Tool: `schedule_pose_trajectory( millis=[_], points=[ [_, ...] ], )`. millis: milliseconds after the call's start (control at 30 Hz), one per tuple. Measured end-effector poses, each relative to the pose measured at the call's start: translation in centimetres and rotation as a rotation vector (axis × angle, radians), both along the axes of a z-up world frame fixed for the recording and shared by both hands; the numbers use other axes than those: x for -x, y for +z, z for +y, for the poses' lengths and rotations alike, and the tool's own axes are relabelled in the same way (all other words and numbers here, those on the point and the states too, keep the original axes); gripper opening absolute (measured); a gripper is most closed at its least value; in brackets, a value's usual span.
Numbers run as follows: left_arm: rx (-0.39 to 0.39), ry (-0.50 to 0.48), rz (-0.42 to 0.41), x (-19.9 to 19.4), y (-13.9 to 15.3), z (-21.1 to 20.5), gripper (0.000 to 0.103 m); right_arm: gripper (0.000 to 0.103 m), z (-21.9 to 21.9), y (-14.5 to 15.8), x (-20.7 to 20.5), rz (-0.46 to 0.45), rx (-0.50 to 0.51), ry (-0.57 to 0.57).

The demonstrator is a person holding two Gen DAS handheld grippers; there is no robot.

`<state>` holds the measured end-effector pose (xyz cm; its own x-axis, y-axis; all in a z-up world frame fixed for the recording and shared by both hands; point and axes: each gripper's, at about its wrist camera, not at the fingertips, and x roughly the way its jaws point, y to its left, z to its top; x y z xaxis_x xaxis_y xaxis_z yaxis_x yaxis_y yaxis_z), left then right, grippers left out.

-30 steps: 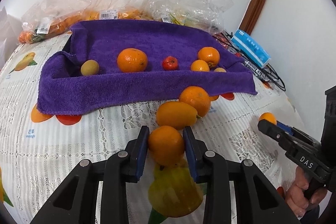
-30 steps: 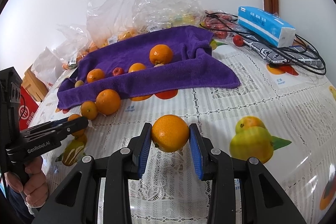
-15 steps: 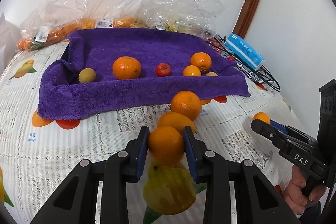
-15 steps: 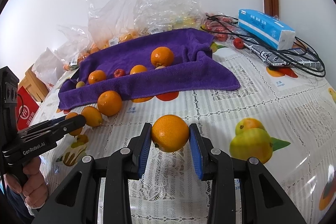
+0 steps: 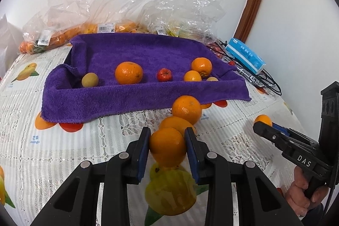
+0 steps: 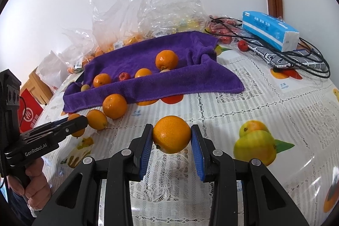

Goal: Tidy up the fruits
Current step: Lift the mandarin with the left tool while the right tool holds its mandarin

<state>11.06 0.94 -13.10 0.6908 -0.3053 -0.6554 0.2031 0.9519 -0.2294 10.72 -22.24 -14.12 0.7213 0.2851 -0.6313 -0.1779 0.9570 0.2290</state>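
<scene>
Your left gripper (image 5: 167,148) pinches an orange (image 5: 167,147); your right gripper (image 6: 171,138) pinches another orange (image 6: 171,137), both above the table (image 6: 264,99). Carry each over the purple towel (image 5: 131,96), lower gently, avoiding resting fruit.

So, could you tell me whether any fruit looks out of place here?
Yes: a small red fruit lies alone on the tablecloth beside the black cables and blue tissue pack, well away from the purple towel holding the others.

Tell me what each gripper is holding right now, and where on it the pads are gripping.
The left gripper holds an orange, the right gripper another orange. Each is pinched across its widest part, one blue pad on either side.
</scene>
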Motion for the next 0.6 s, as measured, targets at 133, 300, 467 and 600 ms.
schedule_pose_trajectory(
  millis=[133, 300, 467, 600],
  points=[
    [0.002, -0.005, -0.006, 0.08, 0.08, -0.10, 0.031, 0.036, 0.03, 0.08, 0.16, -0.007, -0.009, 0.008],
    [-0.004, -0.021, -0.020, 0.41, 0.30, -0.51, 0.031, 0.036, 0.12, 0.21, 0.33, -0.018, -0.024, 0.025],
    [-0.005, -0.022, -0.017, 0.38, 0.28, -0.64, 0.031, 0.036, 0.08, 0.19, 0.35, -0.016, -0.028, 0.027],
    [-0.003, -0.021, -0.015, 0.41, 0.32, -0.58, 0.031, 0.036, 0.11, 0.17, 0.40, -0.018, -0.030, 0.029]
  ],
)
